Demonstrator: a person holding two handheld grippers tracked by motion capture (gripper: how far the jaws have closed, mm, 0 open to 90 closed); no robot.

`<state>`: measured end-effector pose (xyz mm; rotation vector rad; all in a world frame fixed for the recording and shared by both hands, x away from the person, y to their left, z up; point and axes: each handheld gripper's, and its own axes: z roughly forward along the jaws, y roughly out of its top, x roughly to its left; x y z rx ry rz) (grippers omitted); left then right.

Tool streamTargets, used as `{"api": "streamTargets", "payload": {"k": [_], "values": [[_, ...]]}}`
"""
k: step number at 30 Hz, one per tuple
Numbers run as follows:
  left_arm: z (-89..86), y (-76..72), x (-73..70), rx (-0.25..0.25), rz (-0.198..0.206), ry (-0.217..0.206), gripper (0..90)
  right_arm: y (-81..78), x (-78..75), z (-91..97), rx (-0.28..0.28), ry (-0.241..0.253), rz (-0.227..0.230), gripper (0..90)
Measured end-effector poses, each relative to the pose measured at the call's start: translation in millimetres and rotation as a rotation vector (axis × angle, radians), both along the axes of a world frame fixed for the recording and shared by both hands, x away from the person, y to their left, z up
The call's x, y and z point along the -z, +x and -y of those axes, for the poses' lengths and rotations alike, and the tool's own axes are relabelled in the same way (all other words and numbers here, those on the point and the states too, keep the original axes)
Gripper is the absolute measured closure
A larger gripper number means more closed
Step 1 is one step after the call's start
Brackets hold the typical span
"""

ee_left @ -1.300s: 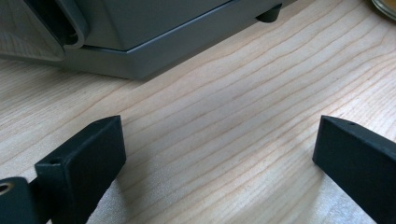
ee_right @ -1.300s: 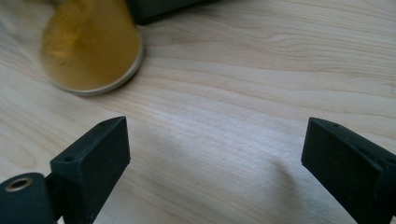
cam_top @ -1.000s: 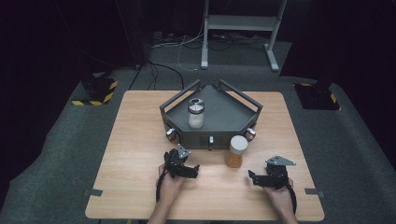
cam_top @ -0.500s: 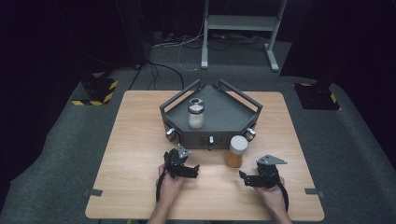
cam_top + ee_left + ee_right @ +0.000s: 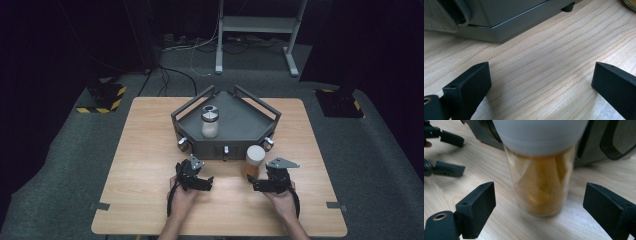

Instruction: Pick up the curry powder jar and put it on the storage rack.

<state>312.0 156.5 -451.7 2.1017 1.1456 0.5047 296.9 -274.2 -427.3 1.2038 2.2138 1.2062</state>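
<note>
- Wooden table with a pale grain lies under everything we see, standing on a dark grey floor.
- We see a dark grey tray with angled walls at the far middle of the table, with small knobs along its near face.
- Inside the tray, toward its left side, a clear jar with white contents and a silver lid stands upright.
- We find the amber jar standing upright on the table, just in front of the tray's near wall, toward its right end. It has a pale, cream-coloured cap and orange-brown contents.
- We hold the right gripper just in front of the amber jar, pointed toward it. In the right gripper view its two black jaws stand wide on either side of the jar, with a gap on both sides, so nothing is gripped. These jaws have just been closing a little, with the jar between them yet untouched.
- We hold the left gripper near the middle of the table, in front of the tray's near wall and well to the left of the amber jar. In the left gripper view its jaws stand wide apart over bare wood, holding nothing, with the tray's lower edge ahead.
- Two hands reach in from the near edge, one on each gripper.
</note>
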Motion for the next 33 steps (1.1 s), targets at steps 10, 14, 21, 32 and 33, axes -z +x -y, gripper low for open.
{"api": "streamTargets", "payload": {"k": [10, 14, 21, 32, 33], "values": [[0.0, 0.0, 0.0, 0.0, 0.0, -0.001, 2.6, 4.1, -8.5, -10.8, 0.011, 0.008, 0.026, 13.1], [-0.1, 0.1, -0.1, 0.001, 0.0, 0.001, 2.6, 7.6, -11.3, -13.3, 0.018, 0.013, 0.03, 13.9], [-0.1, 0.0, 0.1, 0.0, 0.0, -0.001, 2.6, 13.0, -13.0, -15.8, 0.027, 0.015, 0.034, 15.9], [-0.1, 0.0, 0.1, 0.0, 0.001, 0.0, 2.6, 17.2, -12.1, -17.3, 0.032, 0.016, 0.045, 22.1], [-0.1, 0.0, 0.2, 0.0, 0.001, -0.001, 2.6, 17.2, -11.7, -17.4, 0.034, 0.016, 0.047, 22.9]]}}
